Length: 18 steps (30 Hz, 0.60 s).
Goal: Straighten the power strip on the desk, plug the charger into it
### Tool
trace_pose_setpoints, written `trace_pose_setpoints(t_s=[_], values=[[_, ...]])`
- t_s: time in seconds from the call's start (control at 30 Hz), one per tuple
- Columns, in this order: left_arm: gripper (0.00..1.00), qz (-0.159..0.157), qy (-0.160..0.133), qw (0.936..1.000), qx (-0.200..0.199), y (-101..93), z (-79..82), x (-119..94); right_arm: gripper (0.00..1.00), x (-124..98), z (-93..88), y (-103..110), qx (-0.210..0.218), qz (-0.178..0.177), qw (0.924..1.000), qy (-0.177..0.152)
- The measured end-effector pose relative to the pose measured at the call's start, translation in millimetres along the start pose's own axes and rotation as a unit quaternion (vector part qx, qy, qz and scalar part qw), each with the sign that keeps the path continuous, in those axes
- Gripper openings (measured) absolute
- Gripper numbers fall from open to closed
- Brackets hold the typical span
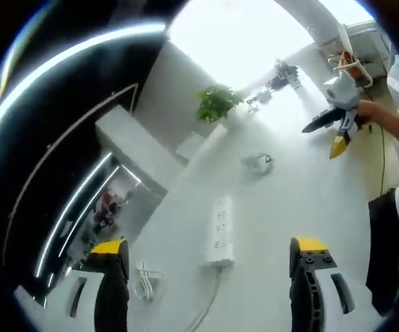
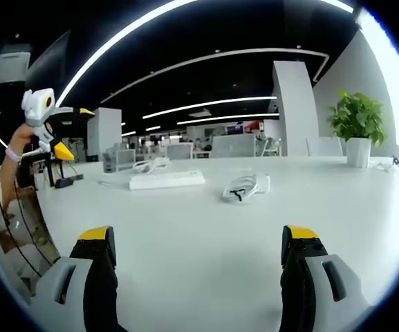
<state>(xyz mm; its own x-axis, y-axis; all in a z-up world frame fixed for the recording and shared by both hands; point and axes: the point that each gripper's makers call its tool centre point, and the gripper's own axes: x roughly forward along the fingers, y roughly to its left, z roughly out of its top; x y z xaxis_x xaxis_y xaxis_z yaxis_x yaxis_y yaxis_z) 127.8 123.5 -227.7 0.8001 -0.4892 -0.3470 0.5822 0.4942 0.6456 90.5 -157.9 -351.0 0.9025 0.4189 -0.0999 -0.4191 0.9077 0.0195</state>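
A white power strip [image 1: 220,232] lies on the white desk [image 1: 275,207], its cord trailing toward me between the jaws of my left gripper [image 1: 209,259], which is open and held above the desk. The strip [image 2: 166,180] also lies far across the desk in the right gripper view. A white charger with a coiled cable [image 1: 260,162] rests beyond the strip; the same charger [image 2: 244,187] sits right of the strip there. My right gripper [image 2: 198,245] is open over bare desk. The other gripper [image 1: 339,124] is held up at the right, and the left one [image 2: 47,128] at the left.
A potted plant [image 1: 216,102] stands at the desk's far edge, also seen as the plant [image 2: 357,128] at the right. A loose white cable [image 1: 147,280] lies by my left jaw. A person's hand [image 1: 379,114] holds the far gripper. Small items [image 1: 279,76] sit further back.
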Motion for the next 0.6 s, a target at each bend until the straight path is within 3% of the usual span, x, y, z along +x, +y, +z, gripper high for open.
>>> trace_pose_setpoints(t_s=[0.17,0.6], values=[[0.99,-0.029,0.014,0.9993,0.019,1.2,3.9,13,0.99,0,-0.2,0,0.002,-0.001,1.0,0.001],[0.99,-0.083,0.045,0.9954,0.019,12.7,5.4,42,0.99,-1,4.2,1,0.0,0.001,1.0,-0.003]])
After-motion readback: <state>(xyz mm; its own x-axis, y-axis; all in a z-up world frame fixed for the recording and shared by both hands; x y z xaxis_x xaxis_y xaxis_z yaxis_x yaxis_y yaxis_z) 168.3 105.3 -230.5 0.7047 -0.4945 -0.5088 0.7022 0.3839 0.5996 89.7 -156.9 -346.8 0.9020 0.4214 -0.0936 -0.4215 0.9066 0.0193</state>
